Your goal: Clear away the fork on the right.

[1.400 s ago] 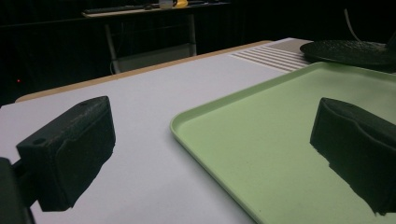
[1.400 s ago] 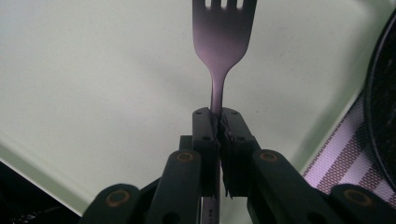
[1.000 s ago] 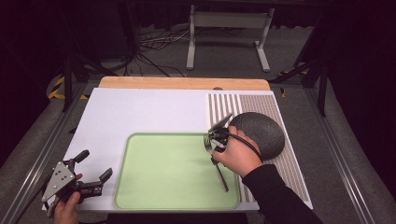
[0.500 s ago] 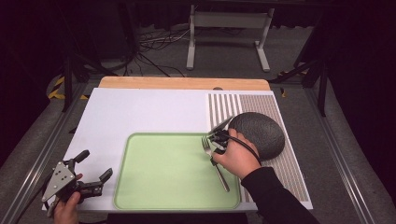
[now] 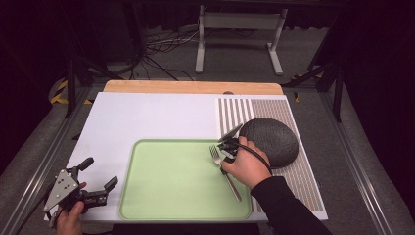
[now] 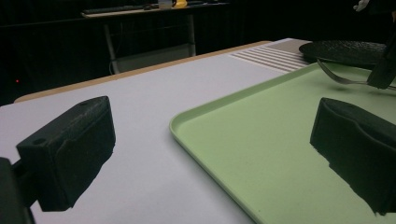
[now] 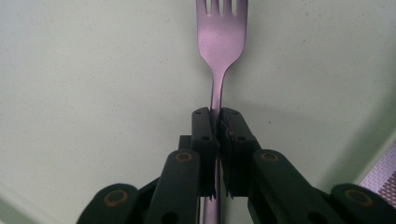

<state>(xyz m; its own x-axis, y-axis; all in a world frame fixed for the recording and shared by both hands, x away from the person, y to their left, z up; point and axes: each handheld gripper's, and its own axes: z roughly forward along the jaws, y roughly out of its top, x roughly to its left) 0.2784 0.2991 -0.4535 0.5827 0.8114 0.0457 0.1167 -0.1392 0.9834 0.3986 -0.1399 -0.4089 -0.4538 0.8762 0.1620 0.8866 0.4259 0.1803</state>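
From the high view, the right gripper [image 5: 229, 145] sits over the right edge of the green tray [image 5: 171, 186], clenched on a metal fork [image 5: 224, 172]. A second ago the fork head pointed toward the dark plate [image 5: 270, 141] just off the tray's far right corner; now the tines have swung a little toward the tray's middle and the handle runs back toward the tray's near right corner. That small shift reads as the fork being lined up or lowered onto the tray, so the placing looks close to done but not released. The left gripper [image 5: 98, 178] rests at the near left corner of the white table [image 5: 156, 117], in the same spot as before, jaws apart and holding nothing.

In the left gripper view, its two black blocky jaws stand wide, one over the white table and one over the tray [image 6: 261, 154]. The tray is smooth matte plastic with a raised, rounded rim. Farther off, the fork [image 6: 337, 77] hangs just above the tray's far side, its curved head catching light, with the flat, dark, pebbled plate [image 6: 348, 49] behind it.

In the right gripper view, the ridged black pads are squeezed on the fork's thin neck [image 7: 215, 98], the handle passing between them. The fork [image 7: 220, 39] is brushed metal with a purplish sheen, four tines pointing away, above the pale speckled tray [image 7: 93, 93]. A ribbed mat [image 7: 385, 170] shows at the right edge
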